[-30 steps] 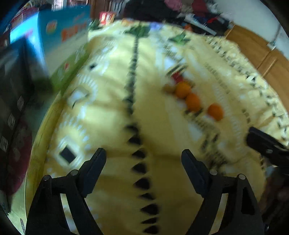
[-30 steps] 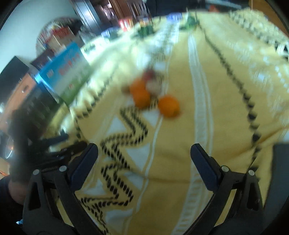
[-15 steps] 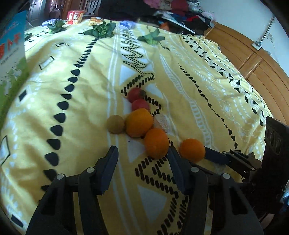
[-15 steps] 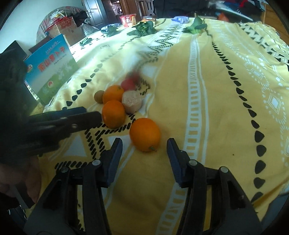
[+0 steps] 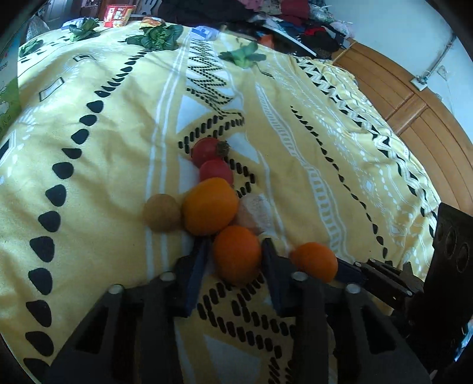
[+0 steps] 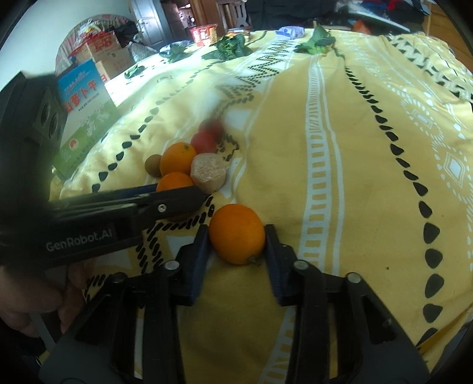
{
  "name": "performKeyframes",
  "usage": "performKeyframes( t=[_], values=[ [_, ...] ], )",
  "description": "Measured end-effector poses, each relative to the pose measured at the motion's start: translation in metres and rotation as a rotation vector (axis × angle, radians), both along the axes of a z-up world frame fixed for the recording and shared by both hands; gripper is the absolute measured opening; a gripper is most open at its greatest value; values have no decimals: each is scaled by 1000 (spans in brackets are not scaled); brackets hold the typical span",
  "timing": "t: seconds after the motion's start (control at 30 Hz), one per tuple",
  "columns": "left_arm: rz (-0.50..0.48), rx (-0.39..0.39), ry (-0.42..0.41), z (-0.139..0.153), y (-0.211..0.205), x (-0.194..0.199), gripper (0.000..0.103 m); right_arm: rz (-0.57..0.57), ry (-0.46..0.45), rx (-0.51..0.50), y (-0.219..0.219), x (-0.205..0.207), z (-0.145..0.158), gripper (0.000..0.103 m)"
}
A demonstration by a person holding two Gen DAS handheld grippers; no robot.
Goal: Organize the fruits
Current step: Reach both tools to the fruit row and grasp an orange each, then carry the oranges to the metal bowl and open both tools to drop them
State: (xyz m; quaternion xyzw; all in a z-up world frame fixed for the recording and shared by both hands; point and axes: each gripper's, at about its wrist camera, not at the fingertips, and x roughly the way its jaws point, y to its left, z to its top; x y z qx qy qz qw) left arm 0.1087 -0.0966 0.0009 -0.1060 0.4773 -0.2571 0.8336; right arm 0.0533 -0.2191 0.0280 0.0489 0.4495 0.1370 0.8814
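A cluster of fruit lies on the yellow patterned bedspread. My left gripper has closed around an orange, its fingers touching both sides. Behind it sit a larger orange, a brown kiwi, two red tomatoes, and a pale beige chunk. My right gripper has closed around a separate orange, also visible in the left wrist view. The left gripper shows in the right wrist view.
A blue and green box stands at the bed's left edge. Leafy greens and snack packs lie at the far end. A wooden wardrobe stands on the right.
Both grippers moved forward and narrowed, each closing around its own orange. The fruits have not shifted.
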Motion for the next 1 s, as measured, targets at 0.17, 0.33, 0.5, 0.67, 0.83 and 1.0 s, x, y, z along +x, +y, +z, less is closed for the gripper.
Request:
performKeyframes(
  t=[0.17, 0.33, 0.5, 0.67, 0.83, 1.0],
  values=[
    [-6, 28, -42, 17, 3, -11, 33, -25, -21, -1, -2, -8, 10, 36],
    [-21, 18, -132, 65, 15, -39, 33, -68, -47, 5, -1, -25, 37, 36],
    [21, 4, -204, 123, 59, -68, 33, -59, -90, 7, 22, -40, 77, 36],
    [143, 29, -264, 173, 137, -101, 33, 8, -168, 23, 74, -54, 125, 36],
    [322, 76, -326, 210, 245, -144, 33, 105, -229, 56, 140, -66, 168, 36],
    [555, 102, -340, 231, 366, -188, 33, 227, -267, 106, 212, -76, 198, 36]
  ],
)
